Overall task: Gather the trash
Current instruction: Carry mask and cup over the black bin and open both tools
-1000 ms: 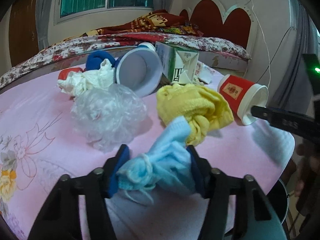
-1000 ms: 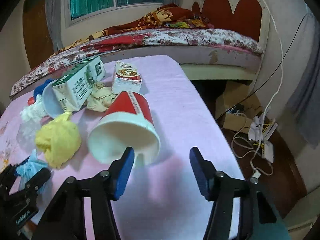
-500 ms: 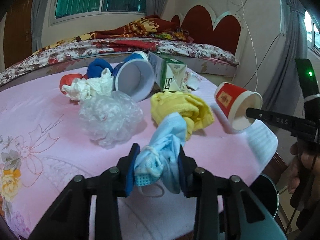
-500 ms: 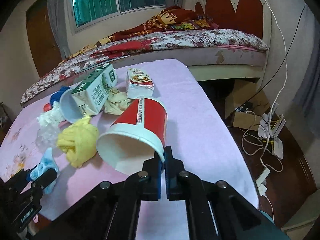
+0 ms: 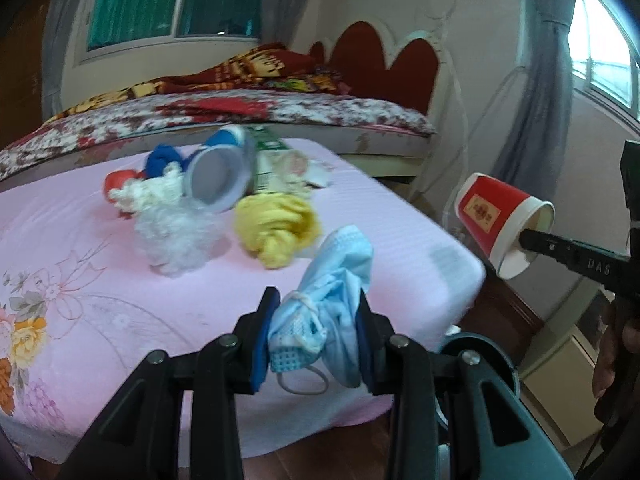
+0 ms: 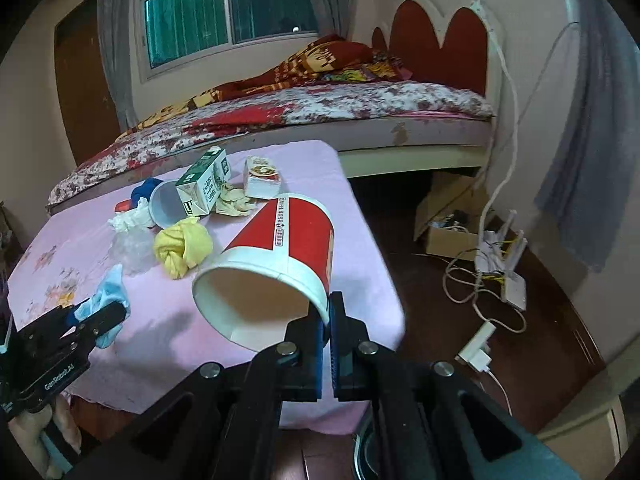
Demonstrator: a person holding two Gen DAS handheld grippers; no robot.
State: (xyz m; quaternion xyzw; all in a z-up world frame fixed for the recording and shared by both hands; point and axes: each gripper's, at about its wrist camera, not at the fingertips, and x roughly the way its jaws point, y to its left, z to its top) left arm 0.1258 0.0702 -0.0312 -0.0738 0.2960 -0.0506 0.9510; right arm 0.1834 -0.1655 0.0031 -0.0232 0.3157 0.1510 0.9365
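- The left gripper (image 5: 316, 336) has its jaws clamped on a crumpled blue face mask (image 5: 332, 304), held above the table's near edge.
- The right gripper (image 6: 329, 344) pinches the rim of a red paper cup (image 6: 280, 256), lifted past the table (image 6: 360, 216) corner, with bare floor (image 6: 420, 280) alongside.
- A yellow rag (image 6: 184, 246) and a milk carton (image 6: 202, 188) lie mid-table.

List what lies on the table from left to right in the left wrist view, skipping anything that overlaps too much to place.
Red lump → white tissue → blue-rimmed cup → yellow cloth → blue mask in the left gripper → red cup held off the table edge by the right gripper.
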